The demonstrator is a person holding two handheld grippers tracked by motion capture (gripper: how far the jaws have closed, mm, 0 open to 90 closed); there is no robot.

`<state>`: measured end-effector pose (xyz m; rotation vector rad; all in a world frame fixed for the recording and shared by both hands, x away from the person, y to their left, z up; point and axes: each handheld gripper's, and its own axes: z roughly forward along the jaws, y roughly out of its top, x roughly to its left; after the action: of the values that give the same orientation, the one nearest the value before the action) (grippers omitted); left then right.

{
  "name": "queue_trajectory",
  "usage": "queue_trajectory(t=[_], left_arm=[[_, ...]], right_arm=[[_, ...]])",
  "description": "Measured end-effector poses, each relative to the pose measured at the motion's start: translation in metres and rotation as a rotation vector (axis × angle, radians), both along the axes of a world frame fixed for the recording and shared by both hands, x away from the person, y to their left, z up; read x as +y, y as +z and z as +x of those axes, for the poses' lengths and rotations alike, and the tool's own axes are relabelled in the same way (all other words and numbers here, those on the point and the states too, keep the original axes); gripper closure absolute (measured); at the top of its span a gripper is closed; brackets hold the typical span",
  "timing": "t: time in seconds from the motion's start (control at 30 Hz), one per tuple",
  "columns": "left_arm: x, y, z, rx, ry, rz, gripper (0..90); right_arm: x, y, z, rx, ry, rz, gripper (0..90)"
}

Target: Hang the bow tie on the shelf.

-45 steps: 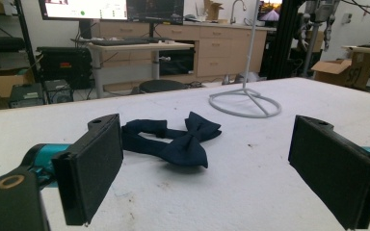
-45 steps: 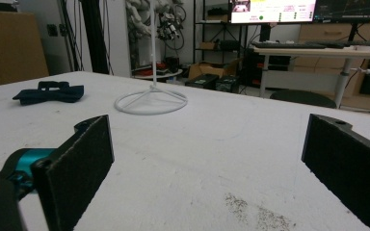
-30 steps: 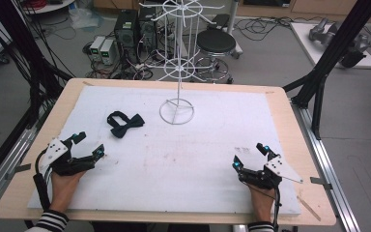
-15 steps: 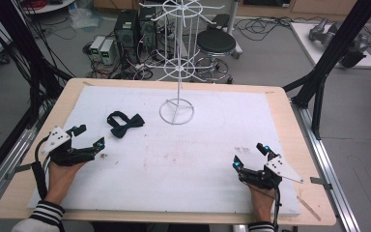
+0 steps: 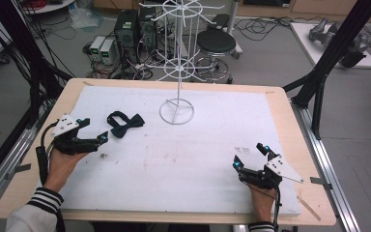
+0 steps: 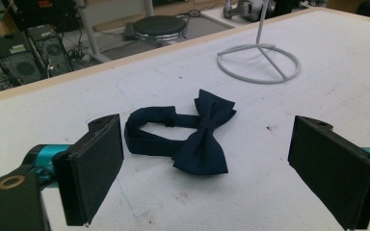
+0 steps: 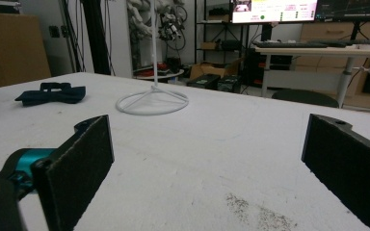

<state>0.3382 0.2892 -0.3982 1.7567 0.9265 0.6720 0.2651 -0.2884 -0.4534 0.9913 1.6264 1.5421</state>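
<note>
A dark navy bow tie point(image 5: 124, 123) lies flat on the white table cover, left of the white wire rack's ring base point(image 5: 176, 111). My left gripper point(image 5: 95, 130) hovers just left of the tie and stands open. In the left gripper view the bow tie point(image 6: 192, 134) sits ahead between the two wide-apart jaws, untouched. My right gripper point(image 5: 249, 155) rests open near the front right of the table, empty. In the right gripper view the bow tie point(image 7: 52, 94) and the rack's base point(image 7: 152, 103) appear far off.
The white wire display rack point(image 5: 178, 34) rises from its ring base at the table's back centre. The wooden table edge point(image 5: 313, 145) frames the white cover. A stool point(image 5: 215, 43), computer boxes and cables stand on the floor behind.
My left gripper has moved forward and to the right, closer to the bow tie. The right gripper has stayed in place.
</note>
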Motion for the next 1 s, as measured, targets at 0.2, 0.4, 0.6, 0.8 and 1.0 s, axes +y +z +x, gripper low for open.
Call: queue_trajectory(t=[0.2, 0.4, 0.6, 0.8, 1.0], left_arm=[[-0.001, 0.007, 0.013, 0.04, -0.008, 0.012, 12.7], [-0.002, 0.013, 0.022, 0.064, -0.009, 0.024, 12.9], [-0.003, 0.015, 0.031, 0.085, -0.007, 0.047, 12.9], [-0.008, 0.01, 0.038, 0.124, -0.02, 0.069, 13.8], [-0.013, 0.007, 0.05, 0.192, -0.042, 0.112, 15.8]], right_arm=[[0.0, 0.0, 0.0, 0.0, 0.001, 0.001, 3.1], [0.0, 0.0, 0.0, 0.0, 0.001, 0.001, 3.1], [0.0, 0.0, 0.0, 0.002, 0.003, 0.003, 3.1], [0.0, 0.0, 0.0, 0.001, 0.002, 0.003, 3.1], [-0.001, 0.0, 0.0, -0.002, -0.002, 0.002, 3.2]])
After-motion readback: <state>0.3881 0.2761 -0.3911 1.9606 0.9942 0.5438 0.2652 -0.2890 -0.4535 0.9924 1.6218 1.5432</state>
